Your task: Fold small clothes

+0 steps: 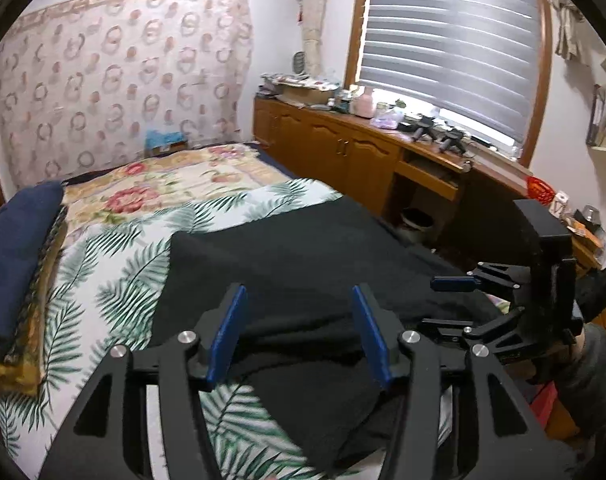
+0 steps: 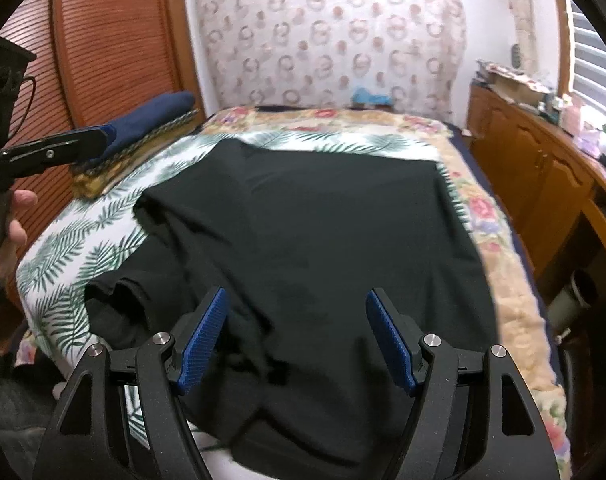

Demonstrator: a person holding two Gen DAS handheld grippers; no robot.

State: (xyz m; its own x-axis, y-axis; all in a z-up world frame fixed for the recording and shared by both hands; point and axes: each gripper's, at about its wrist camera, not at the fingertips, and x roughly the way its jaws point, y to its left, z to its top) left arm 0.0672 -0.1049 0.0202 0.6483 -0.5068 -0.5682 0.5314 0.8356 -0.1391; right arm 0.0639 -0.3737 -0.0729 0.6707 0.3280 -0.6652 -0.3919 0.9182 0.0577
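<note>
Left claw (image 1: 299, 332): blue pads spread apart, released, nothing pinched; black cloth lies below the gap. Right claw (image 2: 297, 338): pads likewise spread wide, released, hovering above the near part of the cloth, not pressing on it.

Black garment (image 2: 303, 220): spread mostly flat on the bed, filling the middle of the right wrist view from 6 o'clock up toward 12. Its near-left part, at about 8 o'clock, is bunched and rumpled, with a sleeve-like fold sticking out over the bedding. Far edge lies fairly straight.

Under it, a palm-leaf sheet (image 2: 75, 248) shows at 9 to 11 o'clock; beyond, a floral blanket (image 1: 163, 184) runs to the head of the bed.

In the left wrist view the right claw appears at 3 o'clock, held by a hand in a dark glove (image 1: 595, 288).

Folded navy cloth (image 1: 15, 248) sits at 9 o'clock on the bed's edge. Wooden cabinet surface (image 1: 343, 148) with clutter at 2 o'clock, under a window blind (image 1: 451, 48). Patterned curtain (image 1: 123, 80) at 11 o'clock on the far wall.
</note>
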